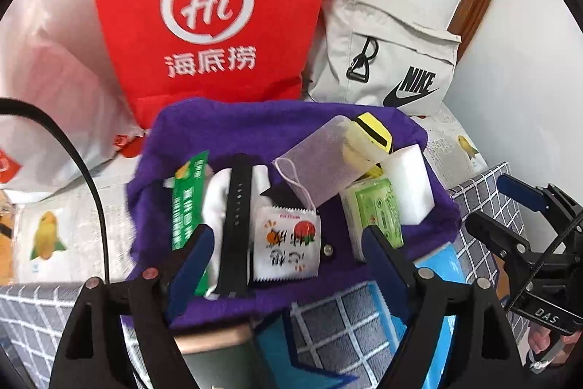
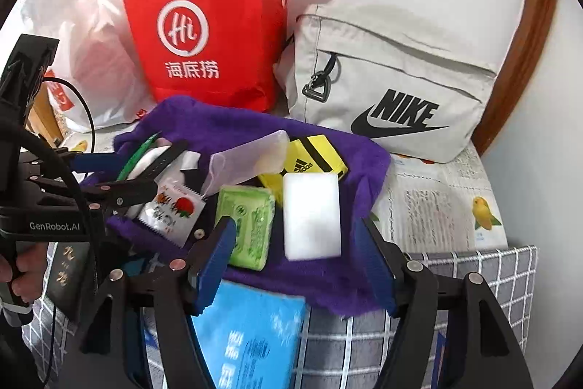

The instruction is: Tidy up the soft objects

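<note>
On the counter's grey checked cloth (image 2: pixel 473 279), the purple fleece towel (image 2: pixel 291 279) sits heaped with small items: white foam block (image 2: pixel 311 216), green tissue pack (image 2: pixel 247 225). Towel is light, limp, drapes; take hold at a corner. Left gripper (image 1: pixel 286 254) and right gripper (image 2: pixel 295 248) fingers wide, holding nothing. Red paper bag (image 2: pixel 207 24) and beige pouch (image 2: pixel 382 79) crowd behind; room on the near side.

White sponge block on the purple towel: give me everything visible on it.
The white sponge block is a plain, unmarked rectangular slab with soft edges that looks like foam. It lies on the purple towel near its right edge, its upper edge leaning on the yellow box, with the green packet close on its left; contact there is unclear. Neither gripper touches it: the right gripper stands open just in front of it.
</note>
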`<state>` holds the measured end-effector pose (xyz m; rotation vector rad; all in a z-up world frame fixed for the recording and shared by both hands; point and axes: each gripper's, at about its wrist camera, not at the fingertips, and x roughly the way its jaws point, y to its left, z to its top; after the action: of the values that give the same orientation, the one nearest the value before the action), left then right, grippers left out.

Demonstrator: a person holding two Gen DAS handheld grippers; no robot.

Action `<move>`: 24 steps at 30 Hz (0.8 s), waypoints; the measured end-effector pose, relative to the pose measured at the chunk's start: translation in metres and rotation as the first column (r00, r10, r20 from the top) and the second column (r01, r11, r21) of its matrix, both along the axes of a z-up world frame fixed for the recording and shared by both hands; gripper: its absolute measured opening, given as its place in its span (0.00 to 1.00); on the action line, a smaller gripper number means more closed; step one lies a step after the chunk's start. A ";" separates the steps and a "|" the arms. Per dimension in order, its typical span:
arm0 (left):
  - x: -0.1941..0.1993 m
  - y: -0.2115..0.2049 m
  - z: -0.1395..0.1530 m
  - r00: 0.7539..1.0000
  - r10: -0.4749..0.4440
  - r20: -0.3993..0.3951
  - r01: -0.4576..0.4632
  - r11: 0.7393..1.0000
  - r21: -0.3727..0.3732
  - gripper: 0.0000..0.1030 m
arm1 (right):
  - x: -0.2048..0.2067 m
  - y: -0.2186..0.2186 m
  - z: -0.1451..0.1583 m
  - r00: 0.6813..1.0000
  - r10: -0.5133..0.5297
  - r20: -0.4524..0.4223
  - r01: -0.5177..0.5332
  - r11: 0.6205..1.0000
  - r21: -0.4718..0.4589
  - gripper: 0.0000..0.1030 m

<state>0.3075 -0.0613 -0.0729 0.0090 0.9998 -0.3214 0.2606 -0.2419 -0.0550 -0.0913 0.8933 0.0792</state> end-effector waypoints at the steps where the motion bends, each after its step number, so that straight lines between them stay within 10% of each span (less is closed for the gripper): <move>1: -0.008 0.002 0.005 1.000 0.006 0.014 -0.006 1.000 0.003 0.85 | -0.006 0.001 0.003 1.000 -0.002 0.007 0.002 1.000 0.000 0.73; 24: -0.213 0.028 0.079 0.965 0.119 0.233 -0.133 0.990 0.045 1.00 | -0.172 0.035 0.053 0.987 -0.047 0.155 0.049 0.999 -0.008 1.00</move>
<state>0.0950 -0.0332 0.0064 0.0358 0.7759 -0.1687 0.0886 -0.2066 -0.0016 -0.0857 0.7403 0.0216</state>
